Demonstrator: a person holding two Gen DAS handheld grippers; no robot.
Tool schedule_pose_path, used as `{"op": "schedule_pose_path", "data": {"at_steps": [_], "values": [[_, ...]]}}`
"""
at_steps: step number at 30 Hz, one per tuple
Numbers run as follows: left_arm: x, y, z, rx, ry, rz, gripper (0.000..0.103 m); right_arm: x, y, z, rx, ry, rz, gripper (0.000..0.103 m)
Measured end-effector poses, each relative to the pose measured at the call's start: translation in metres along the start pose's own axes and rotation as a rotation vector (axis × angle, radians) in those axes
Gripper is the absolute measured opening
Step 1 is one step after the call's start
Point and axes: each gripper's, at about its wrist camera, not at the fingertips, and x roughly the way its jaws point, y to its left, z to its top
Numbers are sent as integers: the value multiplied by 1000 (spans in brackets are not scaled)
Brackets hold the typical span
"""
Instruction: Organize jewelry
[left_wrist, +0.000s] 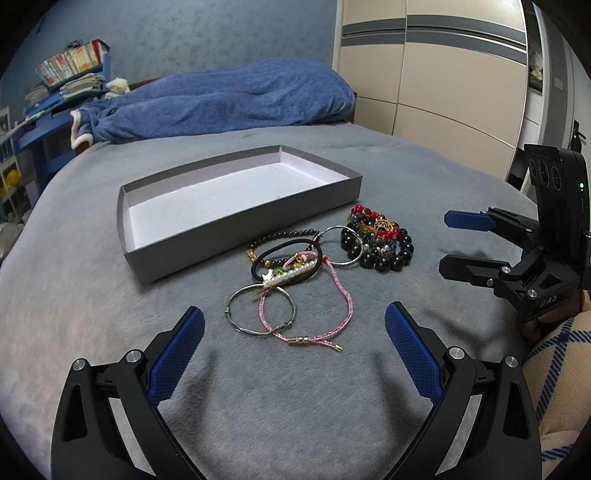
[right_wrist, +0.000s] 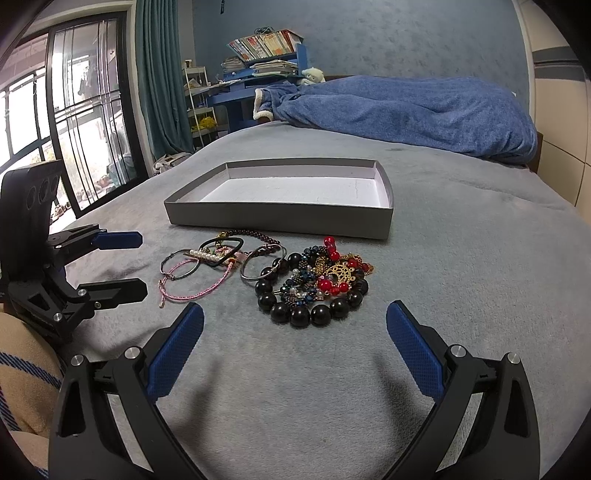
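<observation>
Covering most of both views, a grey bed (left_wrist: 110, 314) is seen, with a blue blanket (left_wrist: 229, 99) heaped at its far end. A shallow grey box (left_wrist: 236, 218), white inside and holding nothing, is set on the bed just beyond the jewelry. The left gripper (left_wrist: 293, 332) is held low over the bed with its blue pads (left_wrist: 177, 354) spread wide and nothing between them; the right gripper (right_wrist: 295, 332) is likewise spread and unloaded. Each is seen from the side in the other's view, jaws apart. A sleeve (left_wrist: 554, 369) in a beige check is glimpsed behind the right gripper. Near the box, a black bead bracelet (right_wrist: 306, 306) is laid around a tangle of red and blue beads (right_wrist: 332, 273) with a gold pendant. Beside it, silver bangles (left_wrist: 258, 310), a black hair tie (left_wrist: 284, 258), a pearl clip (left_wrist: 291, 275) and a pink cord (left_wrist: 332, 314) are overlapped in a second cluster.
</observation>
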Motion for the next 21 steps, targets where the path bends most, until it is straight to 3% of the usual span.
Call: {"op": "schedule_pose_path", "data": {"at_steps": [21], "values": [[0,1,0,-2,2,2,97,0,-2,0,2,1,2,98]]}}
